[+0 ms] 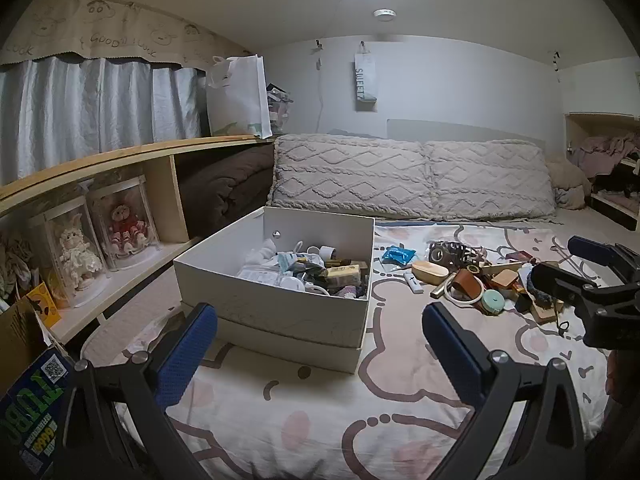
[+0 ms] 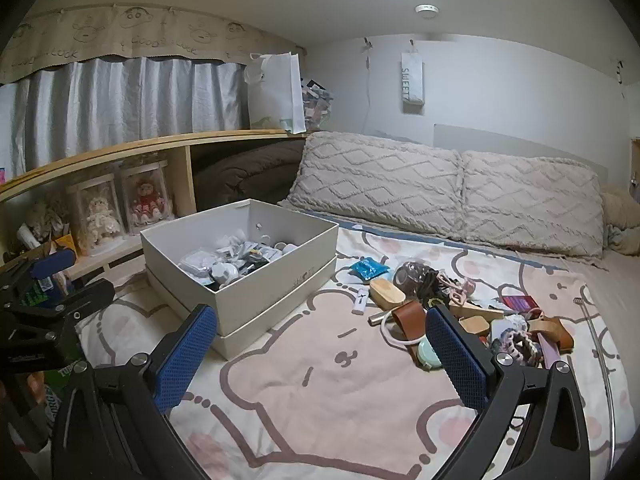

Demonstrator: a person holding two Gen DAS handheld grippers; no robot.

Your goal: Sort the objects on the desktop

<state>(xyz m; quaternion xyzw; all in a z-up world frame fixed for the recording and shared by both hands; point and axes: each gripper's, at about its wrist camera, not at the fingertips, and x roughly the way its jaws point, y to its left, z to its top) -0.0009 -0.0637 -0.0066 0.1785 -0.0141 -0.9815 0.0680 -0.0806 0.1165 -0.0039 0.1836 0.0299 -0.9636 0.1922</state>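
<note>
box of small items is set on bedspread, clutter pile beside it; left gripper and right gripper are held spread, empty

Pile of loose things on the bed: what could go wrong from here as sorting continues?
1. The pile is tangled: cord, straps and hair ties overlap, so the open right tool may drag several along.
2. The box sits on soft bedding, stacked on its lid, and could tip if bumped.
3. The box already looks crowded; small pieces may spill.
</note>
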